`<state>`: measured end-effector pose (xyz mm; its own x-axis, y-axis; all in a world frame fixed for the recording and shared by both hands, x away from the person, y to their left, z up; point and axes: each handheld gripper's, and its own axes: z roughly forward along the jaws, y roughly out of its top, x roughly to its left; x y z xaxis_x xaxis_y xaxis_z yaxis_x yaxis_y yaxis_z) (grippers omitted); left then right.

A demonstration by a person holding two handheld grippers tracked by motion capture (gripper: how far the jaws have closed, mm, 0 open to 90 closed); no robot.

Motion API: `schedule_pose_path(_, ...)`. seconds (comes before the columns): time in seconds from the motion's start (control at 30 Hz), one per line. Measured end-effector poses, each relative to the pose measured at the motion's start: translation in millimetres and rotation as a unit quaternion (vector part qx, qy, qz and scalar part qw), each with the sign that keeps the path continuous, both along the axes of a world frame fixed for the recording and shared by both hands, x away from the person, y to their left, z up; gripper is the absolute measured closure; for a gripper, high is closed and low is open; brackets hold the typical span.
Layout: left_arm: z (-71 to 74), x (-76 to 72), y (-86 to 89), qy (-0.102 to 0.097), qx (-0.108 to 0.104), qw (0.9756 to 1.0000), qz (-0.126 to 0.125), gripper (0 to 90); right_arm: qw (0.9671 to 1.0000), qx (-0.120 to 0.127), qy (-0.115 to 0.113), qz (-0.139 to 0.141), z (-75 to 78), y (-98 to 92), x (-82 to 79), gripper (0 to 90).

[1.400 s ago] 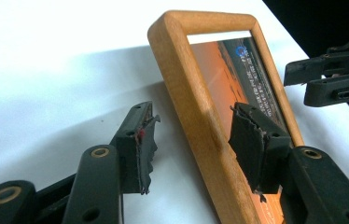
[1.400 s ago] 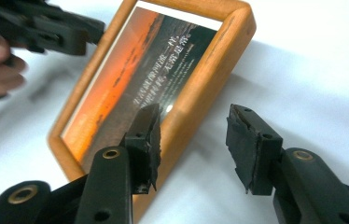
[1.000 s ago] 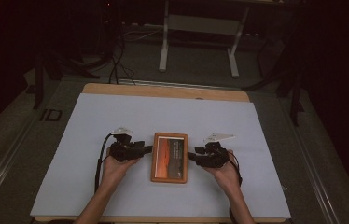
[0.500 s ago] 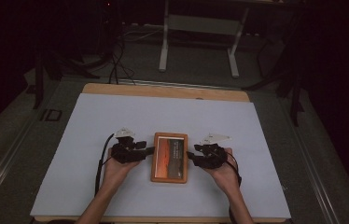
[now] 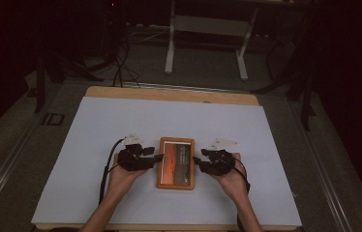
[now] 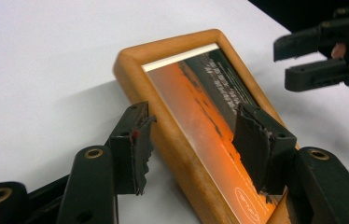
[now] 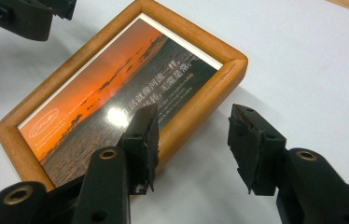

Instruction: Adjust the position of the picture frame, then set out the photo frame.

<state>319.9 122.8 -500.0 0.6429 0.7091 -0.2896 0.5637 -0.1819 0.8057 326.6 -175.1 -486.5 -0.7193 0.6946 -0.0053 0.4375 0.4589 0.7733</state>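
Since the picture frame [image 5: 175, 163] lies flat, face up, w/ its long sides toward me and away, I've got one gripper at each long edge so it can be taken from both sides at once. Left gripper [image 6: 191, 140] has just been opening: jaws spread, straddling the near wooden rail, one pad [image 6: 135, 144] out over the white table cover [image 5: 121, 121], the other above the glass, neither pressing as far as I can tell. Right gripper [image 7: 193, 140] also stands open, one pad over the sunset print, the other outside the rail above the cover; no grip. Frame sits btwn the two grippers, just beyond each set of tips. Past the frame from the left gripper, the right one's jaws face back at me. Beyond that, bare cover.
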Motion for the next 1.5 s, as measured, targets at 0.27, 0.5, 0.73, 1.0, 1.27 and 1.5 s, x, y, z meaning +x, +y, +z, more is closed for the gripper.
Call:
schedule_pose_path(0.27, 4.2, -5.1, -6.0, -0.008, 0.007, 0.9999, -0.010, 46.0, 1.0000, 0.000, -0.002, -0.004, 1.6, 1.5, 1.5, 55.6)
schedule_pose_path(0.5, 7.9, -8.6, -5.9, -0.011, 0.007, 0.9999, -0.010, 45.5, 0.9995, -0.001, -0.028, -0.014, 3.6, 7.2, 4.4, 79.6)
schedule_pose_path(0.73, 6.7, -7.6, -5.6, -0.003, 0.004, 0.9999, -0.012, 44.7, 0.9988, -0.002, -0.043, -0.022, 1.2, 14.4, 13.3, 89.9)
schedule_pose_path(1.0, 6.2, -7.6, -4.7, 0.001, 0.000, 0.9999, -0.011, 43.9, 0.9992, 0.001, -0.035, -0.020, -1.4, 25.3, 27.6, 89.8)
schedule_pose_path(1.27, 5.7, -6.9, -3.2, 0.004, 0.001, 0.9999, -0.010, 43.5, 0.9992, -0.001, -0.033, -0.025, -7.3, 37.9, 40.2, 89.9)
schedule_pose_path(1.5, 5.9, -6.8, -1.8, 0.007, -0.003, 0.9999, -0.009, 43.5, 0.9991, -0.005, -0.031, -0.027, -9.4, 38.4, 43.1, 89.8)
